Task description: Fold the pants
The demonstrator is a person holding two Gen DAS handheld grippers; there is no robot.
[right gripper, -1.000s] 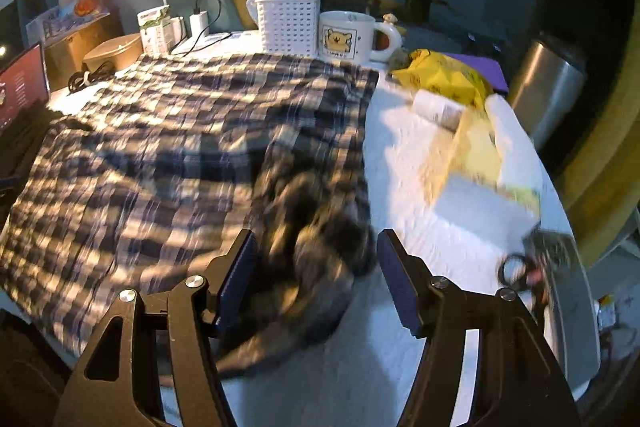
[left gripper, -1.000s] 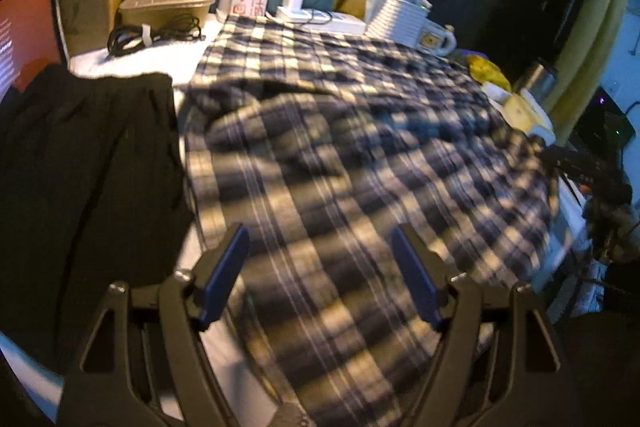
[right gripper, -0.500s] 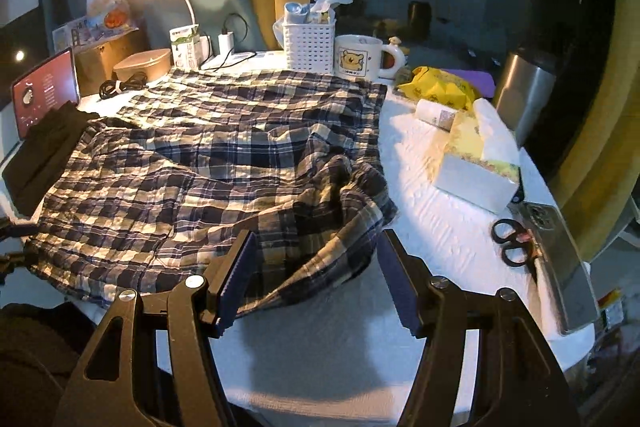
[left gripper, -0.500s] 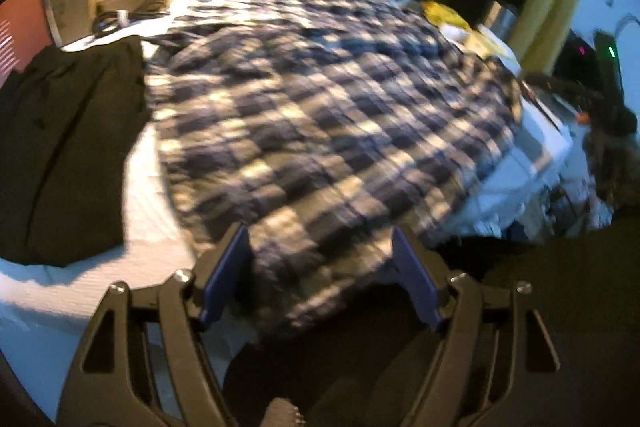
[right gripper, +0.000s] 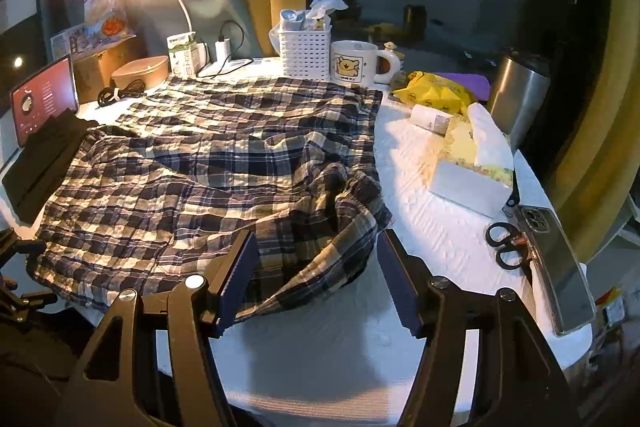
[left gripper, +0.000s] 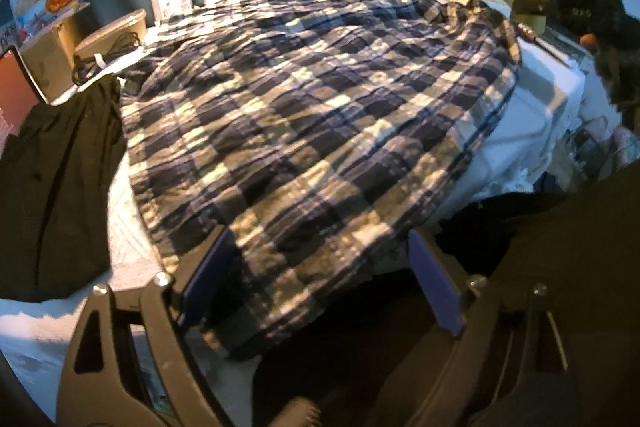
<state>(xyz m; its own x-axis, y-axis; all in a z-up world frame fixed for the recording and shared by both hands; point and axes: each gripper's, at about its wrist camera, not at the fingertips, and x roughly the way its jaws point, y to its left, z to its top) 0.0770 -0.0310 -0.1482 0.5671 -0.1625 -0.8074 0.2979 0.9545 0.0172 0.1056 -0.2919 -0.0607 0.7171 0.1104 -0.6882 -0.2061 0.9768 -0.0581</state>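
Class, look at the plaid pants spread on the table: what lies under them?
Under the plaid pants only the white table cover shows, around their edges. Anything beneath the cloth itself is hidden.

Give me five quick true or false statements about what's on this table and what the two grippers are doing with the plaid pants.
1. The plaid pants lie spread over the table. True.
2. The right gripper is clamped on the pants. False: its jaws stand apart, and the pads do not press on the rumpled edge that shows between them.
3. A mug with a bear picture stands beside a white basket. True.
4. The scissors lie on top of the pants. False: they lie on the white cover near the phone, apart from the pants.
5. The left gripper holds the dark cloth. False: its jaws are opening over the near edge of the pants; the dark cloth lies off to the side.
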